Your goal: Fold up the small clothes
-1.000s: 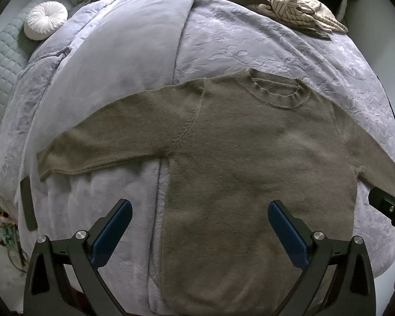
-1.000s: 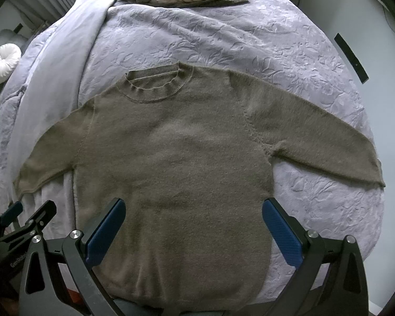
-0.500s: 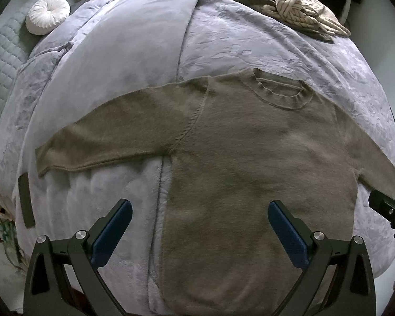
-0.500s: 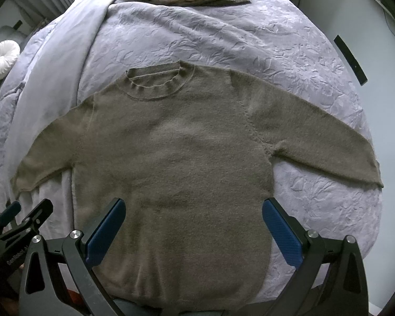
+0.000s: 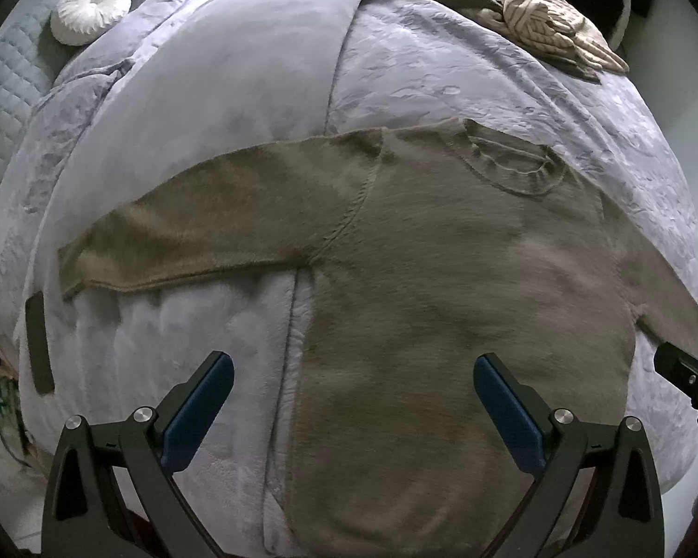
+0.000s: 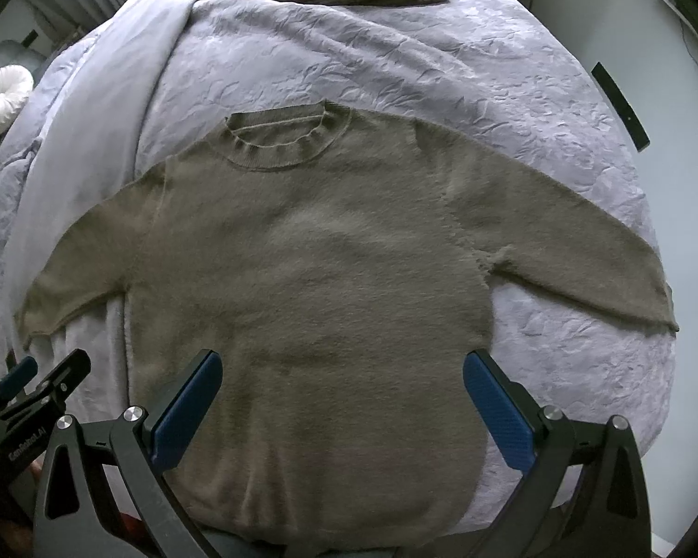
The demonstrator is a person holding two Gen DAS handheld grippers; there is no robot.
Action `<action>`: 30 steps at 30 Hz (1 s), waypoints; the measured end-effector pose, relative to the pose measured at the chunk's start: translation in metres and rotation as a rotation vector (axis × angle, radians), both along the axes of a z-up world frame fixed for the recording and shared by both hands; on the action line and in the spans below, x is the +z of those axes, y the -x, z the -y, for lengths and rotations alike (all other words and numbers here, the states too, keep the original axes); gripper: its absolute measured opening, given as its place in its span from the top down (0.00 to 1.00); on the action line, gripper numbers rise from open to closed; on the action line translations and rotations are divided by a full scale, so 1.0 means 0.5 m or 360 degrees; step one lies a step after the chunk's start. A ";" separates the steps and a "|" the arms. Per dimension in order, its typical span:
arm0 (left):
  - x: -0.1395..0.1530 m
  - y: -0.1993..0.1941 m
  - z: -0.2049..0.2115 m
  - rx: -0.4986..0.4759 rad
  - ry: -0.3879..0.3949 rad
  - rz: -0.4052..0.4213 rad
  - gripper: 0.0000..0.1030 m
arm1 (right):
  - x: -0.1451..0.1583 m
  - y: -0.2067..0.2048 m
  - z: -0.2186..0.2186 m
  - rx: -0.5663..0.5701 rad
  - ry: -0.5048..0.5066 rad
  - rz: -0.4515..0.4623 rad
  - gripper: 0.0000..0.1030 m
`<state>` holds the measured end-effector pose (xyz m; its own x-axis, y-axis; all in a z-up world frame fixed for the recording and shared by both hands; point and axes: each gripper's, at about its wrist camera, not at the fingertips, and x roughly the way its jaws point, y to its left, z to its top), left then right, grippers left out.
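Note:
An olive-brown knit sweater (image 5: pixel 442 279) lies flat on the bed, front up, collar (image 6: pixel 284 139) away from me and both sleeves spread out sideways. My left gripper (image 5: pixel 353 367) hovers open above the sweater's lower left side and the bedspread, with nothing between its blue pads. In the right wrist view the sweater (image 6: pixel 312 279) fills the middle. My right gripper (image 6: pixel 342 365) hangs open over its lower body, holding nothing. The left gripper's tip (image 6: pixel 37 381) shows at the lower left there, past the left cuff. The right gripper's tip (image 5: pixel 688 372) shows beside the right cuff.
A lavender textured bedspread (image 5: pixel 442 69) covers the bed. A pile of other clothes, dark and cream striped (image 5: pixel 526 4), sits at the far end. A round white cushion (image 5: pixel 93 9) lies at the far left. A dark strip (image 6: pixel 621 107) marks the wall at right.
Both grippers have drifted slightly; the left wrist view has shifted a little, with the sweater sitting a touch lower and further right. The sweater itself has not moved.

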<state>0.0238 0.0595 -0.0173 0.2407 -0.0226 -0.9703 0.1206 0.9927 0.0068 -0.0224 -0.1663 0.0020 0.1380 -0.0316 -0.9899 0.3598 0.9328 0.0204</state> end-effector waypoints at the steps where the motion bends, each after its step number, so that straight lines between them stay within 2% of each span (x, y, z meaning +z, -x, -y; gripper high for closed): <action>1: -0.002 -0.001 -0.004 0.0003 0.0004 -0.0002 0.00 | -0.003 -0.001 -0.002 -0.0001 -0.0005 0.0004 0.00; 7: -0.028 -0.012 -0.039 0.0039 0.0076 -0.0017 0.00 | -0.034 -0.010 -0.038 0.0065 -0.0005 -0.0004 0.00; 13: -0.085 -0.036 -0.119 0.0170 0.0203 -0.0033 0.00 | -0.080 -0.031 -0.102 0.0151 -0.0060 -0.0066 0.00; 19: -0.162 -0.064 -0.257 0.0403 0.0298 -0.0011 0.00 | -0.120 -0.052 -0.181 0.0301 -0.0116 -0.0086 0.00; 25: -0.228 -0.091 -0.437 0.0748 0.0303 0.0087 0.00 | -0.166 -0.067 -0.238 0.0412 -0.0171 -0.0102 0.00; 30: -0.279 -0.129 -0.542 0.0942 0.0300 0.0155 0.00 | -0.219 -0.076 -0.259 0.0418 -0.0263 -0.0122 0.00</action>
<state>0.0881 0.3305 -0.1567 0.3520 -0.0268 -0.9356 -0.4421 0.8763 -0.1914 0.0156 -0.0366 -0.1075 0.0452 0.1575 -0.9865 0.1132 0.9803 0.1617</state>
